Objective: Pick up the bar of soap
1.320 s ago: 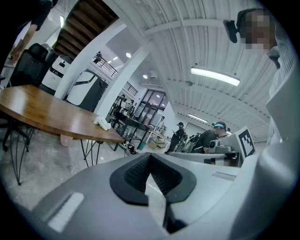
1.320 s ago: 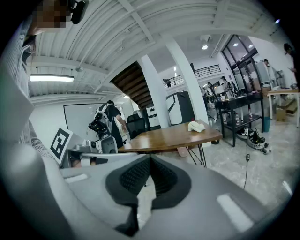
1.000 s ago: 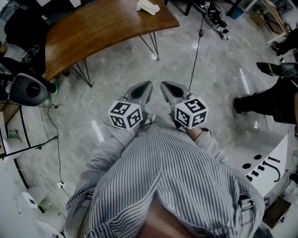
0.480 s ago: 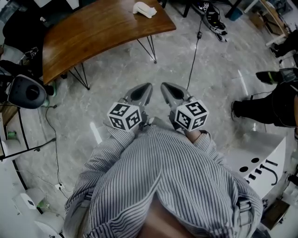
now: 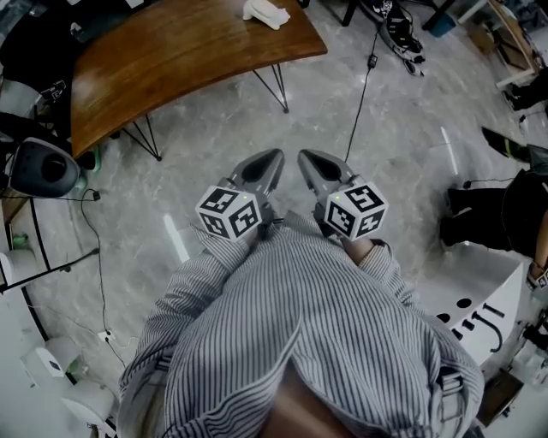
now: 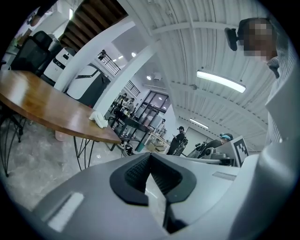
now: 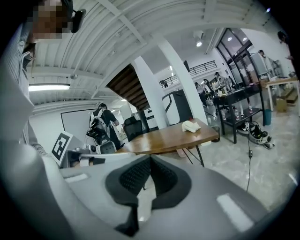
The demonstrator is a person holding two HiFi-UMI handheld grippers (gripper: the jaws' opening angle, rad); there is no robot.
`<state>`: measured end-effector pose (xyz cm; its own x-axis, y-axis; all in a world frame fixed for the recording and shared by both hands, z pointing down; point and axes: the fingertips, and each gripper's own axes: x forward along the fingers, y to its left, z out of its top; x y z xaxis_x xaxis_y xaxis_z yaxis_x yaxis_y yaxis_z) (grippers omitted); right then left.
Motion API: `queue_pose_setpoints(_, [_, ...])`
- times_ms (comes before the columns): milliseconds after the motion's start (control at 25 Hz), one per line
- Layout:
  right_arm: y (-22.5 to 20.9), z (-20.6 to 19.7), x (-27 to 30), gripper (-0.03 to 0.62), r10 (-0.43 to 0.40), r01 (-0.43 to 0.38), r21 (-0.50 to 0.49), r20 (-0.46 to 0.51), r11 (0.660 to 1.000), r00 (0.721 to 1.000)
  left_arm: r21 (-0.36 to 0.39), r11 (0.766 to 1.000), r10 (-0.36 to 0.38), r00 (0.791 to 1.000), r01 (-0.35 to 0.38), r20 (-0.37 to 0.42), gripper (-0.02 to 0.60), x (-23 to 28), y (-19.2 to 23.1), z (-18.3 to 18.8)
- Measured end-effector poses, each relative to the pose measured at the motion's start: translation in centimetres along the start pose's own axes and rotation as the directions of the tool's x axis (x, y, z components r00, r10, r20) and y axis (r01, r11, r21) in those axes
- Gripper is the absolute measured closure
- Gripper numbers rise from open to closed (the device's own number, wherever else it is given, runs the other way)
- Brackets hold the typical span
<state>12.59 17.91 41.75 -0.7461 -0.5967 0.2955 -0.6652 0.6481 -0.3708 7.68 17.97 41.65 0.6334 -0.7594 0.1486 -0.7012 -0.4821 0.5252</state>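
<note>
Standing well apart from the target. Step in hand is judged to be the approach, with the reach not yet begun.

Item 1. Pale off-white lump, taken for the bar of soap [image 5: 265, 12]: lies near the far end of the curved brown wooden table on black hairpin legs [image 5: 171, 60], at the top of the head view.

Item 2. Left gripper [image 5: 272, 159]: grey jaws closed tip to tip, ribbed black pads meeting, nothing between them. Held close to the grey-and-white striped shirt [image 5: 300, 325].

Item 3. Right gripper [image 5: 305, 159]: likewise closed and empty, just beside the left.

Item 4. Grey marbled floor [image 5: 214, 128]: crossed by a thin black cable [image 5: 363, 98], lying between person and table.

Handling note: step round the cable and close on the table's end. Spread one gripper's jaws wider than the lump before lowering, then take it across its narrower sides. Soap is likely slick, so a centred, level squeeze suits.

View notes:
- Head view alone gives the floor layout and the cable.
- Right gripper view alone shows the lump side-on, resting on the tabletop, and a person wearing a backpack [image 7: 101, 123] behind the table.
- Left gripper view alone shows distant standing figures [image 6: 179, 137] beyond the table's end.
</note>
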Motion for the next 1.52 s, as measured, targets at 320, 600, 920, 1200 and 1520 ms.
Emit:
queue_pose_setpoints(320, [-5.9,3.2,6.1,0.592,-0.034,0.034,0.008,0.021,0.999,0.999,0.012,1.0,-0.004,1.0,0.005,-0.009,0.58,6.1,6.0,2.8])
queue_pose_setpoints(600, [-11.7,9.0,13.8,0.592,-0.084,0.083,0.018,0.05,0.996,0.995,0.0,1.0,-0.005,1.0,0.005,0.012,0.58,12.2,13.6,9.5])
queue_pose_setpoints(920, [-16.2,16.5,23.0,0.592,-0.067,0.068,-0.024,0.047,0.997,0.997,0.042,0.998,-0.039,0.999,0.04,-0.02,0.58,19.6,19.6,16.6])
queue_pose_setpoints(1200, [-17.2,19.0,29.0,0.592,-0.03,0.029,-0.083,-0.012,0.996,0.999,0.014,1.0,-0.016,0.999,0.017,-0.045,0.58,22.6,24.3,19.2])
queue_pose_setpoints(1520, [-20.4,19.8,31.4,0.591,0.005,-0.015,-0.111,-0.092,0.994,0.996,-0.02,0.999,0.025,0.999,-0.025,-0.028,0.58,25.7,26.0,20.0])
